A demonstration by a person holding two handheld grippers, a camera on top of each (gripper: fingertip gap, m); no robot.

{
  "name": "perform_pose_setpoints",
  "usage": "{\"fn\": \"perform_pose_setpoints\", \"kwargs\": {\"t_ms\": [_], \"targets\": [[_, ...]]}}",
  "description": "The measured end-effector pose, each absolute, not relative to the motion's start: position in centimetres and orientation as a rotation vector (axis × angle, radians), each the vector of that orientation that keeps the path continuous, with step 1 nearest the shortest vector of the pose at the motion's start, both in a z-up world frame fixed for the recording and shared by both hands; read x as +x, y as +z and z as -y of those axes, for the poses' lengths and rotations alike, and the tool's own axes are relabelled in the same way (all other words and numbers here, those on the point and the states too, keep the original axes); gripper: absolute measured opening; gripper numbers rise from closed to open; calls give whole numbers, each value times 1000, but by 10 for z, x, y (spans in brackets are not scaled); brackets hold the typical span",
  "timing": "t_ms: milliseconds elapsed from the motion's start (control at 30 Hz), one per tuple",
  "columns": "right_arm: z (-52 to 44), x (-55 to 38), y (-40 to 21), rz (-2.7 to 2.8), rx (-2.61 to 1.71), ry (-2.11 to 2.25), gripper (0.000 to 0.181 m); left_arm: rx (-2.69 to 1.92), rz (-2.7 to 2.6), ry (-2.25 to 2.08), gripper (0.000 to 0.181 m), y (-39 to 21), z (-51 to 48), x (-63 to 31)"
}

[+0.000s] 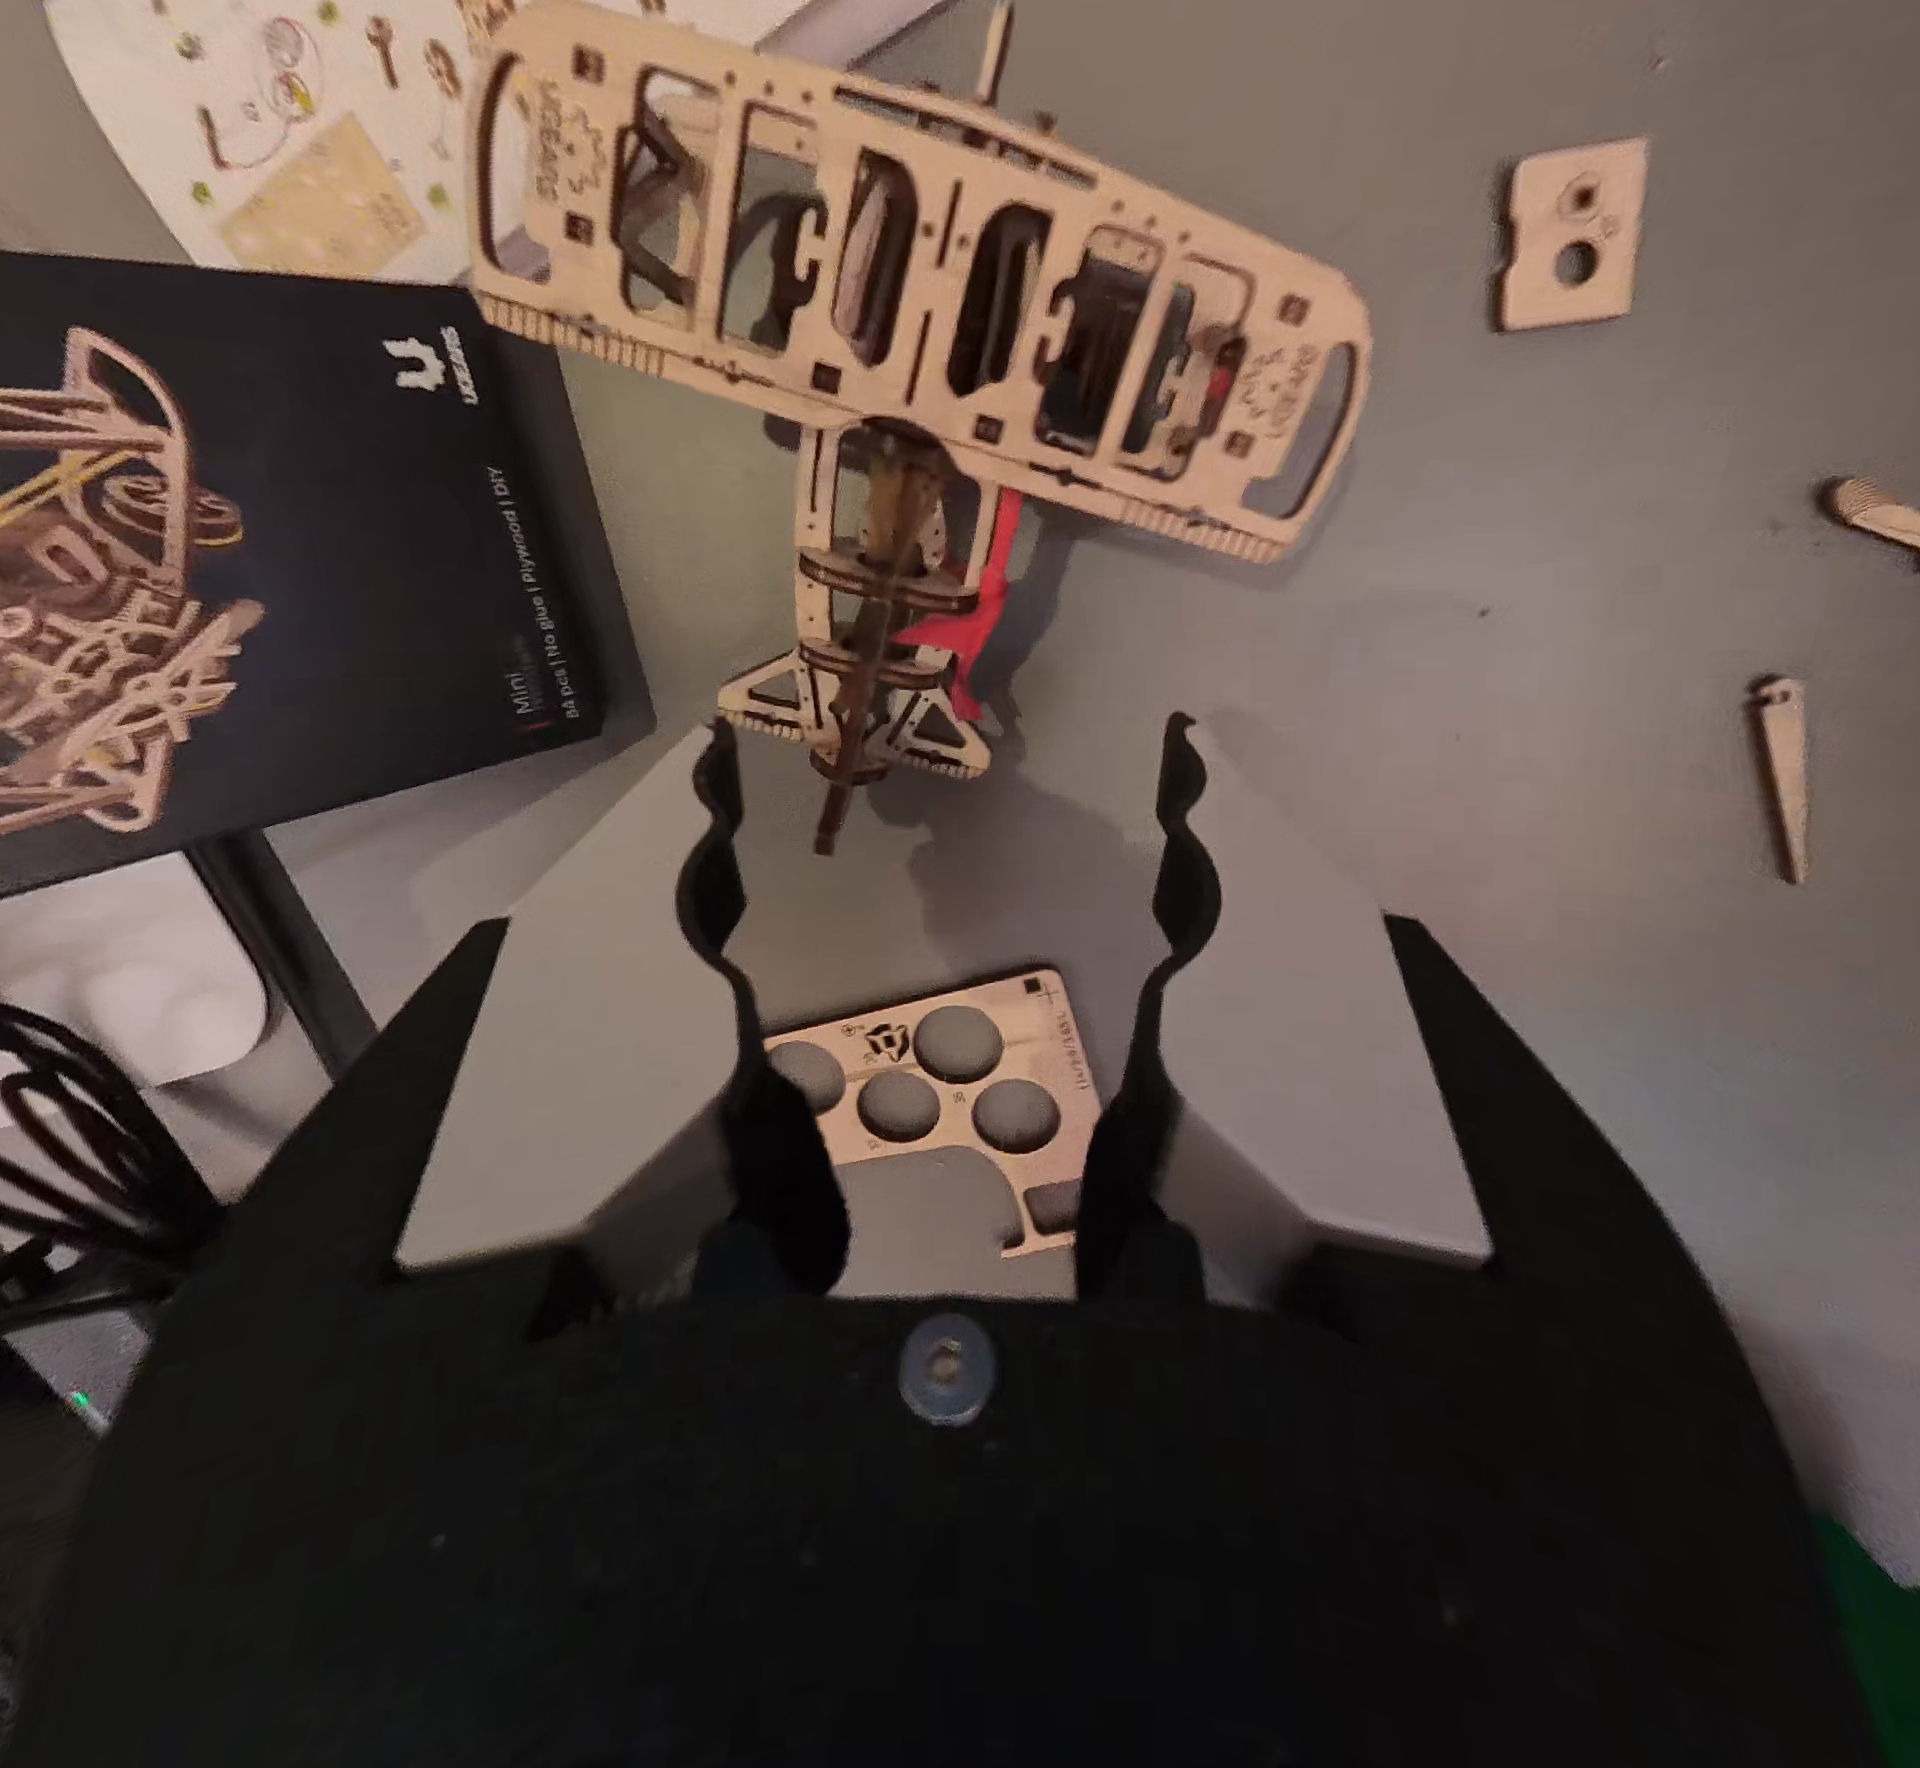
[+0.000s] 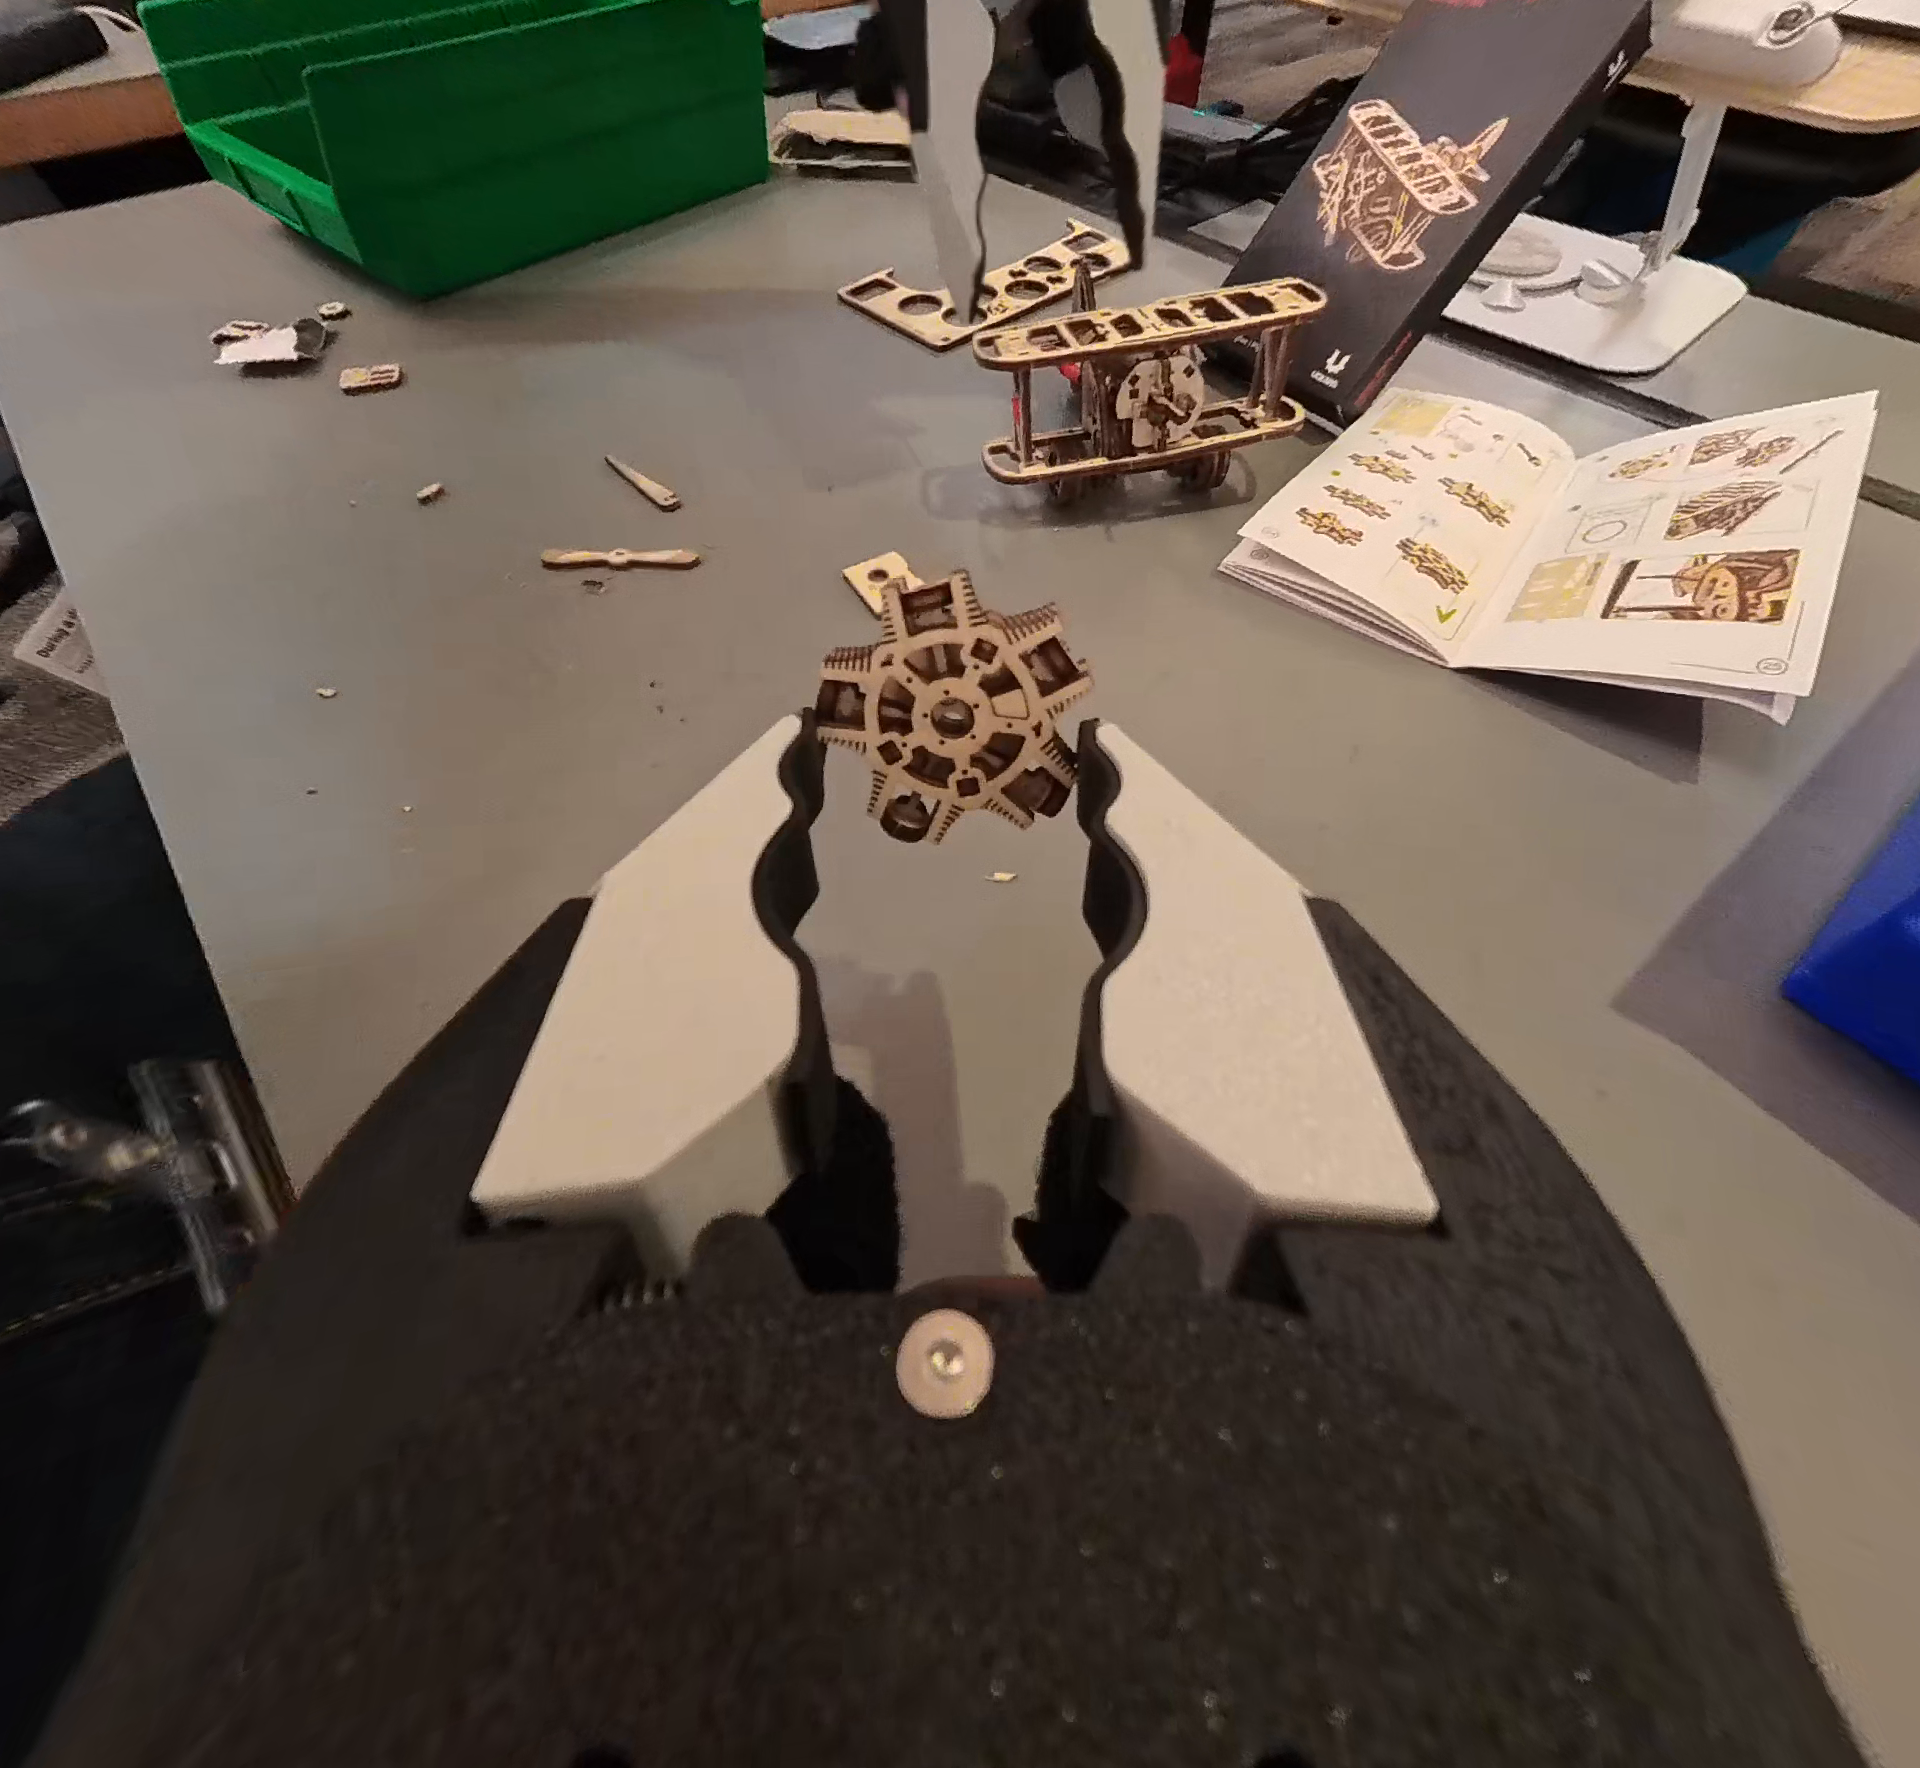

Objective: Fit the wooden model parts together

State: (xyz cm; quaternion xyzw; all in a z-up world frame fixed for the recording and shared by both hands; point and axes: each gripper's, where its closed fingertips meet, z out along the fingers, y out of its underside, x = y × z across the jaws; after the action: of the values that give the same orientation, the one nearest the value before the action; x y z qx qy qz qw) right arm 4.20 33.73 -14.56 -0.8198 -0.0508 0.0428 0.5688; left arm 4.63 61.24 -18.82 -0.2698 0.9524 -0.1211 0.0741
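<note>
A wooden biplane model [image 1: 914, 264] stands on the grey table [image 1: 1455, 575], also seen in the right wrist view [image 2: 1143, 388]. My left gripper [image 1: 948, 742] is open and empty, hanging above the table just behind the plane's tail; it also shows in the right wrist view [image 2: 1049, 279]. My right gripper [image 2: 948, 742] is shut on a round wooden radial engine part [image 2: 951, 710], held at the fingertips above the table, well in front of the plane's nose. A loose wooden propeller [image 2: 620, 559] lies to the left.
A dark model box [image 2: 1455, 160] leans behind the plane beside an open instruction booklet [image 2: 1558, 544]. A punched-out wooden sheet [image 1: 935, 1095] lies under the left gripper. A green bin [image 2: 468, 108] stands far left. A small holed plate [image 1: 1574, 232] and a pointed stick [image 1: 1782, 773] lie loose. Tip to tip, the grippers are about 30 cm apart. The pointed stick [image 1: 1782, 773] is closer to my left gripper, around 15 cm from its tips; the right tips are 25 cm off. The right camera catches it too, in the right wrist view [image 2: 647, 480].
</note>
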Motion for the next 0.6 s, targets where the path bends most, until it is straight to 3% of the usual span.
{"fn": "perform_pose_setpoints", "kwargs": {"t_ms": [67, 367, 600], "targets": [[-339, 43, -147, 109, -1925, 123, 48, -806, -2887, -312, 84, -196, -615, 52], [-340, 42, -149, 86, -1932, 167, 48, -677, -2925, -316, 75, -216, -602, 64], [-339, 46, -150, 68, -1939, 160, 48, -715, -2916, -267, 68, -199, -616, 61]]}}
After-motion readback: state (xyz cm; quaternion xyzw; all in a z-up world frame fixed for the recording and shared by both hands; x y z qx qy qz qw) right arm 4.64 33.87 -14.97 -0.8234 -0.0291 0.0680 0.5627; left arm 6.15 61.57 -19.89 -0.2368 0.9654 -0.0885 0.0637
